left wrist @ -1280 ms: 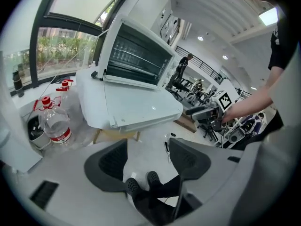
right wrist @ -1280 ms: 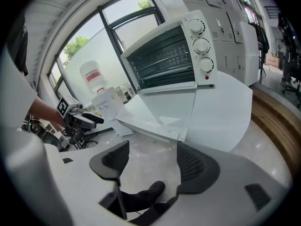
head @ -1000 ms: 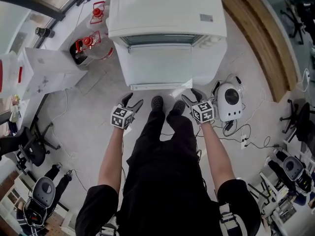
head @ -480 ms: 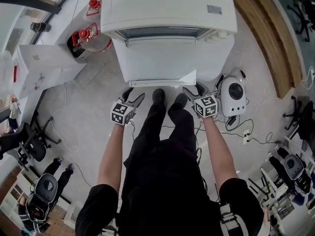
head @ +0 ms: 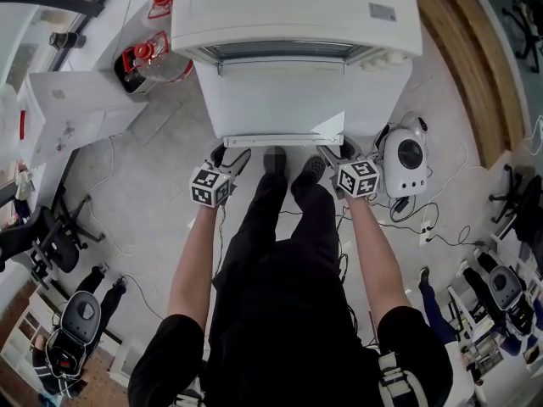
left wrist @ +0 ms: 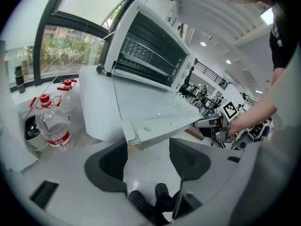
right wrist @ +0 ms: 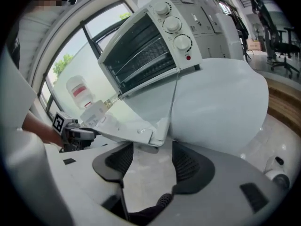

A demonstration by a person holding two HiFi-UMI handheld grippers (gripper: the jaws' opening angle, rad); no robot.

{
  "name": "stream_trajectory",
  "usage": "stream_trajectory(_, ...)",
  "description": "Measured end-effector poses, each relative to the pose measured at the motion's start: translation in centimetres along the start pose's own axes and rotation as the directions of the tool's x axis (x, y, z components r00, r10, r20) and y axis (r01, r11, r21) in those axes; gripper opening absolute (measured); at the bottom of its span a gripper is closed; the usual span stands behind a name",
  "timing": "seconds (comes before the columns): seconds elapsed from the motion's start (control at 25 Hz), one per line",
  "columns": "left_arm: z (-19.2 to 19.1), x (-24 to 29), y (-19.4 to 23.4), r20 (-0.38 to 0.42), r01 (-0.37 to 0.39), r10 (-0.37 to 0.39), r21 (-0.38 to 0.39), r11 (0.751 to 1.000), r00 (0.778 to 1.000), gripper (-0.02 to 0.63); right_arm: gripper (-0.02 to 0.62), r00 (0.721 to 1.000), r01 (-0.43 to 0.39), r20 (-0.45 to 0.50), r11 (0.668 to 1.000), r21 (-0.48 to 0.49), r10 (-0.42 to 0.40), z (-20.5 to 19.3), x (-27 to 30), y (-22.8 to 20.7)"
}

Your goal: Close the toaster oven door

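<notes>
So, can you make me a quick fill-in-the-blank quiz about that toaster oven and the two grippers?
1. The toaster oven door isn't closed yet: it lies folded ____.
2. The jaws of the left gripper and the right gripper aren't shut but ____.
3. The oven's front carries ____ round knobs.
4. The clear bottle beside the stand has a ____ cap.

Missing words: down; open; three; red.

A lab-like workspace: office chairs [head: 44,242], floor cables [head: 405,221], large windows [left wrist: 66,51].
</notes>
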State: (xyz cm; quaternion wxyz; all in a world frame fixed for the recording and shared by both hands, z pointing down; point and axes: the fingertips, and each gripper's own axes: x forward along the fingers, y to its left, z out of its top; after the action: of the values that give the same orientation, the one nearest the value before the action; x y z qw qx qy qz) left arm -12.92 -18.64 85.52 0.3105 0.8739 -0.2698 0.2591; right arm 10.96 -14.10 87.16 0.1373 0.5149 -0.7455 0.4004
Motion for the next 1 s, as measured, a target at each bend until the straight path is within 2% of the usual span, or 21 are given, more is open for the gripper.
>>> stream_trajectory(0.12, 0.0, 0.7, 0.4, 0.008, 0.002, -0.002, -0.040, 0.999, 1.000, 0.267, 0.272, 1.000, -0.012, 0.023, 0.999, 0.051, 0.010, 0.2, 0.5, -0.1)
stream_trajectory(0.36, 0.1, 1.2, 0.1, 0.008, 0.028, -0.028, -0.054, 0.998, 1.000, 0.267, 0.236, 0.999, -0.037, 0.002, 0.999, -0.001, 0.037, 0.3, 1.2, 0.9)
stream_trajectory(0.48, 0.3, 1.2, 0.0, 0.007, 0.043, -0.042, -0.060, 0.997, 0.999, 0.265, 0.211, 0.999, -0.042, 0.011, 0.999, 0.025, 0.041, 0.4, 1.0, 0.8)
stream_trajectory(0.72, 0.6, 0.7, -0.3, 0.018, 0.060, -0.059, -0.068, 0.996, 0.998, 0.264, 0.204, 0.998, -0.053, 0.018, 0.997, 0.048, 0.053, 0.8, 0.5, 1.1)
stream_trajectory(0.8, 0.9, 0.1, -0.1, 0.028, 0.057, -0.056, -0.074, 0.996, 0.998, 0.253, 0.204, 0.998, -0.055, 0.022, 0.997, 0.058, 0.054, 1.0, 0.2, 1.5)
stream_trajectory(0.88, 1.3, -0.4, 0.1, 0.048, 0.051, -0.047, -0.081, 0.995, 0.998, 0.211, 0.201, 0.998, -0.058, 0.026, 0.996, 0.070, 0.056, 1.2, -0.2, 1.9)
stream_trajectory(1.0, 2.1, -0.9, -0.1, 0.067, 0.067, -0.062, -0.076, 0.995, 0.996, 0.206, 0.201, 0.998, -0.062, 0.037, 0.994, 0.090, 0.059, 1.8, -0.7, 2.3)
